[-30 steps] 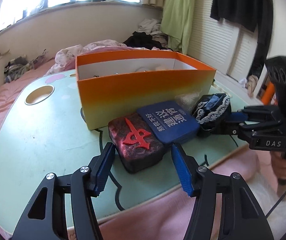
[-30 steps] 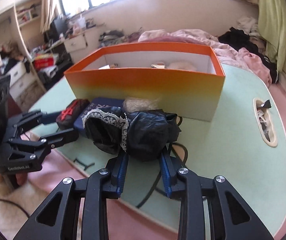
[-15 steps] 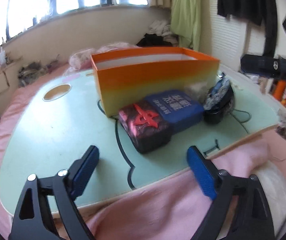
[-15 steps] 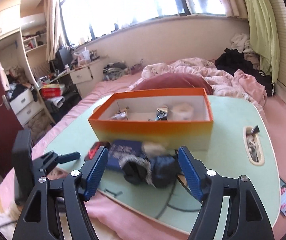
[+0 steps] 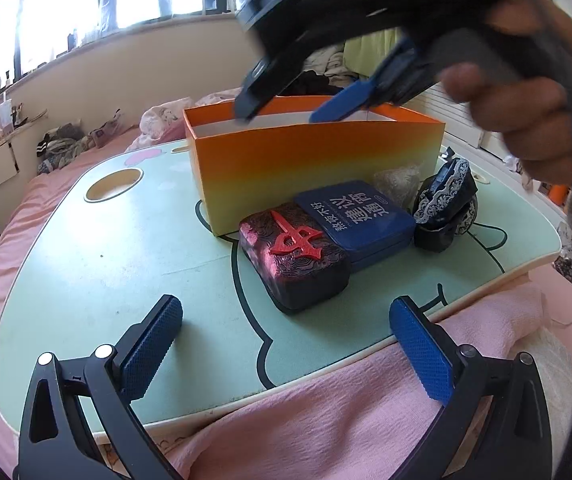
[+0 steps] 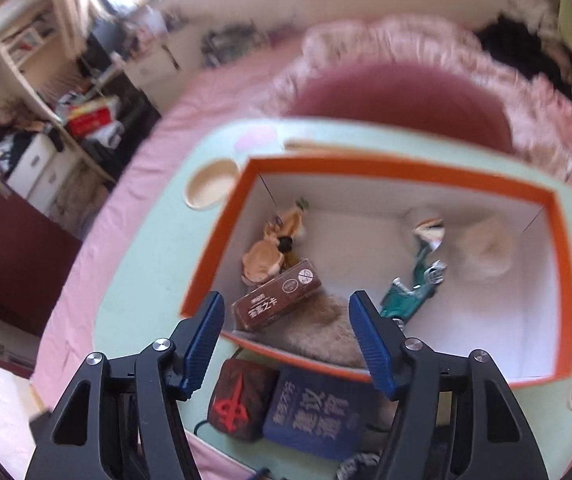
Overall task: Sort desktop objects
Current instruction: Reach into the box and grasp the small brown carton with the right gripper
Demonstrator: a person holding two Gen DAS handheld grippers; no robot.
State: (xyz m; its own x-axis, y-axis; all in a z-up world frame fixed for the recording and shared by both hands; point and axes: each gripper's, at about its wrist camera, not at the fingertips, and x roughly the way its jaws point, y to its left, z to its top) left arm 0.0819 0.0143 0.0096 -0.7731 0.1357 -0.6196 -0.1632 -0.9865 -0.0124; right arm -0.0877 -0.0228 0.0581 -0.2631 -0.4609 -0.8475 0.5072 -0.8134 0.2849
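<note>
On the pale green table (image 5: 126, 260) an orange box (image 5: 318, 168) stands with a red-and-black block (image 5: 294, 256), a blue case (image 5: 358, 216) and a black lace bundle (image 5: 446, 208) along its near side. My left gripper (image 5: 286, 306) hovers just short of the block. Its jaws are opening wide, with nothing between the pads. My right gripper (image 6: 286, 296) hangs above the box (image 6: 406, 168) and points down into it. Its jaws are closing on nothing. A hand (image 5: 526, 120) holds it at the top of the left wrist view.
Inside the box lie a brown carton (image 6: 278, 300), a teal toy scooter (image 6: 410, 292), a tan plush (image 6: 266, 256) and a grey furry piece (image 6: 318, 328). The table has a round cup hole (image 5: 113, 189). Pink bedding (image 5: 326, 420) surrounds the table.
My right gripper let go of the black lace bundle, rose and swung over the orange box. My left gripper's jaws spread wide and drew back slightly from the red-and-black block.
</note>
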